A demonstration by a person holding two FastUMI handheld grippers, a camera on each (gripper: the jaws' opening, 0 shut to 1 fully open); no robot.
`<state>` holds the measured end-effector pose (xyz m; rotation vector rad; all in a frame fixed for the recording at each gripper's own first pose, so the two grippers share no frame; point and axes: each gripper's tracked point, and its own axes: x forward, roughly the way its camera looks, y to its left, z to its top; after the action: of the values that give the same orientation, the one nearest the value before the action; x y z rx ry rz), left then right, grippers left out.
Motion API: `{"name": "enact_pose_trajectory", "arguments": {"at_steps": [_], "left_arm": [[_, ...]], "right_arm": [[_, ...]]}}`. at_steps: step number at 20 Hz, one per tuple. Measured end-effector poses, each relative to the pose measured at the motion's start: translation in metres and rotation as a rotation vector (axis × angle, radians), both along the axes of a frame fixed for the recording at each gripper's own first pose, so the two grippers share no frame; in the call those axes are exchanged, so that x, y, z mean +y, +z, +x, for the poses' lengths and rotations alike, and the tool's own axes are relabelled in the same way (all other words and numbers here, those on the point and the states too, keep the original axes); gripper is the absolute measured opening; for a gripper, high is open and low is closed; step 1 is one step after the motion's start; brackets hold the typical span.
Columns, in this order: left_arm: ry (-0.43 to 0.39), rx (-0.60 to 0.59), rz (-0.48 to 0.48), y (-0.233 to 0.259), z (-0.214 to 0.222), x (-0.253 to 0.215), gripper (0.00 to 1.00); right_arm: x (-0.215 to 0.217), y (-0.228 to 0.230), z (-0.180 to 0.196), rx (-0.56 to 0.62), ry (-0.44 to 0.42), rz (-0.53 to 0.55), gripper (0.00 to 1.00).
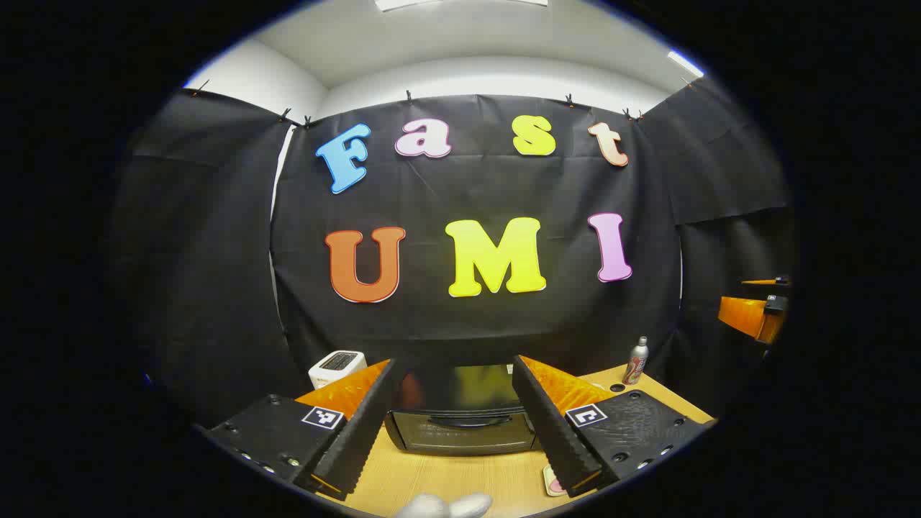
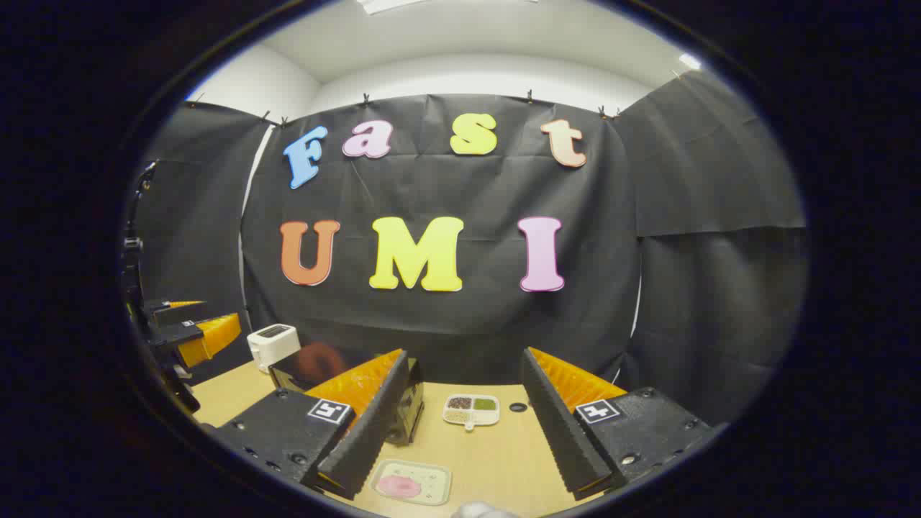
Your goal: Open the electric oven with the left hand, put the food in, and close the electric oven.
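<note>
On a wooden table (image 1: 460, 478), the left gripper (image 1: 457, 424) and right gripper (image 2: 460, 432) are held spread wide and empty, with one closed oven (image 1: 460, 424) seen just beyond the left gripper's fingers.

The left gripper (image 1: 455, 424) is open wide. Right ahead, between its fingers, sits the black oven (image 1: 460, 417) with its door shut.
</note>
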<state>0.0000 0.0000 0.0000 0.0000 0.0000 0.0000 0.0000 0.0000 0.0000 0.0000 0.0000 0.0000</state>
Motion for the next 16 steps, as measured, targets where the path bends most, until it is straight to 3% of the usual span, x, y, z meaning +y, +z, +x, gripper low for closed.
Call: {"name": "enact_pose_trajectory", "arguments": {"at_steps": [7,16], "left_arm": [[-0.034,0.005,-0.004,-0.019,0.024,-0.004,0.96],[-0.065,0.09,0.011,-0.088,0.079,-0.016,0.96]], "right_arm": [[0.0,0.002,0.003,0.01,-0.027,0.003,0.96],[-0.011,0.0,0.0,0.048,-0.071,-0.028,0.96]]}}
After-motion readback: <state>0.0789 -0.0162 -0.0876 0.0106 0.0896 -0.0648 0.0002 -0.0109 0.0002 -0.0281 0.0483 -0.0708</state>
